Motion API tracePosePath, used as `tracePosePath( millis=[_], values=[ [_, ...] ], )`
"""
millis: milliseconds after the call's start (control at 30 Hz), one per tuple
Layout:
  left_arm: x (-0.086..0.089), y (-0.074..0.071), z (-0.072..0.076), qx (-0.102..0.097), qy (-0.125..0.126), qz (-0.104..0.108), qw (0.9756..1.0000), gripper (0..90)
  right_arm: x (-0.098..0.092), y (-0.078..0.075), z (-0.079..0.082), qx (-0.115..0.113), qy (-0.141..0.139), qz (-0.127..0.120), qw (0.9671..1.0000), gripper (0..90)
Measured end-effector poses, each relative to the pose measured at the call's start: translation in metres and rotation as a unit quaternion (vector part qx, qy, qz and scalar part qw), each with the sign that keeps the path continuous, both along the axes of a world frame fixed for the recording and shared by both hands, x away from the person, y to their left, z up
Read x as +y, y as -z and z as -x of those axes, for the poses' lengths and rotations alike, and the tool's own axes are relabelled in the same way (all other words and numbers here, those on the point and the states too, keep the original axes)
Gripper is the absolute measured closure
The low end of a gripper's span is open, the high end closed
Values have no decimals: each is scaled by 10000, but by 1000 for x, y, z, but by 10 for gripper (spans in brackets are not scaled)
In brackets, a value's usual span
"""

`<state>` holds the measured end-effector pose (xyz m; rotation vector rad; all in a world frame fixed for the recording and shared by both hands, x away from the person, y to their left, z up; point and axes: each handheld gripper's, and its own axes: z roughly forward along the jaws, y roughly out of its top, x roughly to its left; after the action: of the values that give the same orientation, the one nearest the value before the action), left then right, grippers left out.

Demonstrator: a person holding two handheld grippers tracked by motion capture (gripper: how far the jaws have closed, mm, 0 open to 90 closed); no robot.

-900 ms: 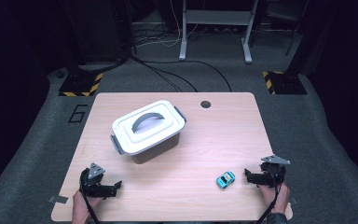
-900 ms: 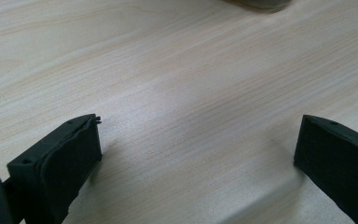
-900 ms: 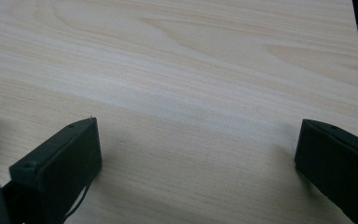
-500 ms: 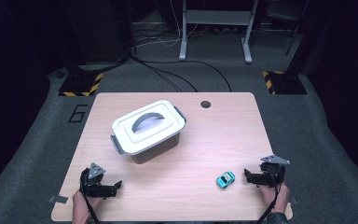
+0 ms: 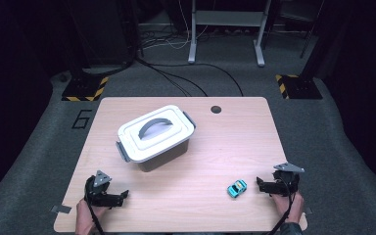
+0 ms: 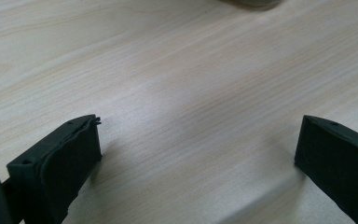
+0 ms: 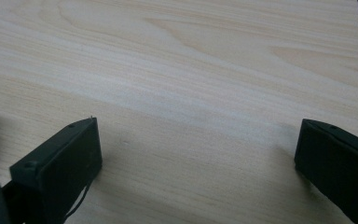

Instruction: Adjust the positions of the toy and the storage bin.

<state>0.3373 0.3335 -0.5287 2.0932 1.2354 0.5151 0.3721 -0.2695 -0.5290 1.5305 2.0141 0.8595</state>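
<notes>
Nothing has shifted between the earlier high views and this one: both grippers rest at the near edge of the light wooden counter (image 5: 235, 142) exactly where they were, and the small turquoise toy car (image 5: 237, 188) has not been moved. That stillness suggests the work has not really begun, or sits at a pause before the first reach.

The right gripper (image 5: 263, 185) sits by the near right corner with its jaws spread wide and nothing between them; in the right gripper view only bare wood grain lies between the two black jaws. The toy car stands on the counter just beside that gripper, toward the middle of the near edge, apart from it and not touched.

The left gripper (image 5: 120, 197) lies by the near left corner, jaws likewise spread and empty in the left gripper view.

The white lidded plastic box with a grey handle and grey side latches (image 5: 155, 136) stands closed left of the counter's centre, well apart from the car and both grippers.

The likely first move is a short reach by the right gripper to pinch the car.
</notes>
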Motion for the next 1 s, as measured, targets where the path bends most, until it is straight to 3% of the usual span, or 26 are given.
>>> tracePosePath(
  millis=[200,500,1000],
  values=[
    [-2,-7,-1,-22,118,-18,9999,1,0,0,0,0,-1,-2,10000,1],
    [-1,-27,-2,-152,229,202,9994,0,0,0,0,2,11,9,10000,4],
    [-9,-57,-10,-300,489,142,9983,2,-1,0,0,-14,12,18,10000,9]
  ],
)
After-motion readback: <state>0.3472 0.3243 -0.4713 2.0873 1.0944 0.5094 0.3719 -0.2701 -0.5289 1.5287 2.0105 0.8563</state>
